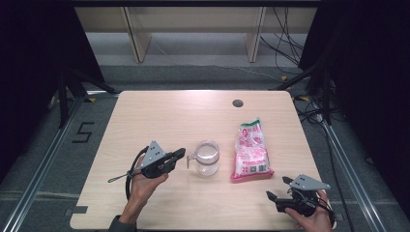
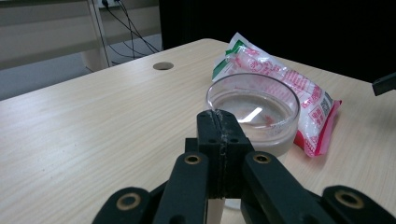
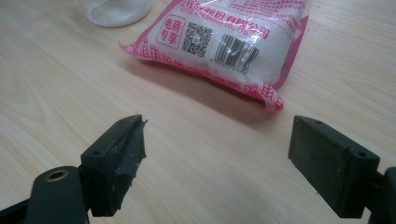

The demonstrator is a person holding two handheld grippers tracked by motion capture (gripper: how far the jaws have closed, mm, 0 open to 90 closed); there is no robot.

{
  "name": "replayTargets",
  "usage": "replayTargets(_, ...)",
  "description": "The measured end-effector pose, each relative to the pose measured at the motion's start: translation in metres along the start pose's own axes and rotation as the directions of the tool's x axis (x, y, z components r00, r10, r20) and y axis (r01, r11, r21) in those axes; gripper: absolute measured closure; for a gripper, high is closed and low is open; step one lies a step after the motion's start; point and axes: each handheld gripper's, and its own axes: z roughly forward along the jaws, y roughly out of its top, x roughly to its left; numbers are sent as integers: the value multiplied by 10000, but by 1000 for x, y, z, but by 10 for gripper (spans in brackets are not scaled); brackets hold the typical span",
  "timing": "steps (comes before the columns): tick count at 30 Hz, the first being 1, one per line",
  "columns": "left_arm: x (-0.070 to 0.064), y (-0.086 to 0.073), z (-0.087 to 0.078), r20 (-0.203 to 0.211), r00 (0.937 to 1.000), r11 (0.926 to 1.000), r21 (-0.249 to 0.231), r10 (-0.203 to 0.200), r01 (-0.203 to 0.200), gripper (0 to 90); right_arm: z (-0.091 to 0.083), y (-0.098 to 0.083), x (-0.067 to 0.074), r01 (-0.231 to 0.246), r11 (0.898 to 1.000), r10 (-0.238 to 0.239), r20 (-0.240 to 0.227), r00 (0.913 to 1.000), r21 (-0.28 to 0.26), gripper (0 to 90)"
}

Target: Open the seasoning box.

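Left gripper (image 1: 180, 153) clamped tight, pressed together at the handle side of the glass pitcher (image 1: 207, 158) mid-counter (image 1: 159, 116). Pink bag (image 1: 250, 150) beside it, long axis running away. Right gripper (image 1: 270, 195) gaping, empty, just short of the bag.

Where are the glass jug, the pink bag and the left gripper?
jug (image 1: 207, 158), high view, glass wall.
bag (image 1: 250, 150), high view, middle of pack.
left gripper (image 2: 224, 128), left gripper view, closed tips.
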Motion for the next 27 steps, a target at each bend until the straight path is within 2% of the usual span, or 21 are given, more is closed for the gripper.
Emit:
replayTargets(4,1,2,6,119,9999,10000,-20,-68,69,892,0,1,1,187,9998,-186,172,9997,-70,193)
replayTargets(5,1,3,7,92,9998,9998,-79,-168,168,892,0,1,2,-68,10000,67,28,10000,56,193)
replayTargets(7,-1,5,8,142,9999,10000,17,2,-2,892,1,2,2,310,9995,-309,73,9995,-46,193)
replayTargets(8,-3,5,8,190,9998,10000,29,-84,83,892,-1,1,6,-219,9996,217,96,9997,163,193)
replayTargets(10,-4,6,9,216,9998,10000,24,-49,49,892,0,1,6,-82,9999,81,83,9999,119,193)
replayTargets(11,-5,7,12,339,9994,9999,95,64,-68,892,0,1,6,-222,9996,221,45,9997,159,193)
replayTargets(12,-6,7,13,314,9994,9998,158,116,-121,892,0,2,3,131,9999,-131,82,9999,40,193)
replayTargets(13,-6,7,14,345,9993,9996,254,127,-136,892,-1,1,6,-157,9998,155,115,9998,144,193)
replayTargets(14,-6,6,15,367,9993,9996,270,101,-111,892,0,1,6,-129,9998,127,97,9999,136,193)
replayTargets(16,-6,5,15,367,9992,9993,332,130,-142,891,0,2,4,198,9998,-198,97,9998,-2,227)
replayTargets(17,-5,3,18,382,9993,9994,350,32,-45,891,-3,4,5,117,9997,-112,224,9997,-219,249)
replayTargets(18,-5,1,18,327,9995,9989,466,30,-45,891,-4,5,3,325,9981,-316,187,9993,-520,246)
replayTargets(20,-5,0,19,381,9991,9991,395,-165,150,891,-8,7,6,-122,9968,147,301,9994,-792,249)
replayTargets(21,-5,0,19,344,9993,9990,438,-139,124,891,-7,8,4,174,9953,-144,322,9994,-950,251)
replayTargets(23,-5,1,19,279,9996,9988,480,4,-17,886,-6,8,3,477,9935,-440,384,9983,-1035,263)
replayTargets(24,-6,1,19,305,9995,9990,455,-29,15,882,-7,8,5,244,9954,-207,414,9989,-924,261)
replayTargets(25,-6,1,19,305,9995,9990,455,-29,15,881,-5,8,5,404,9943,-357,488,9982,-991,245)
replayTargets(26,-5,0,19,283,9996,9990,441,-25,13,880,-4,9,7,182,9952,-155,290,9995,-961,217)
replayTargets(27,-5,0,19,283,9996,9990,441,-25,13,881,-2,10,7,342,9940,-311,312,9990,-1037,200)
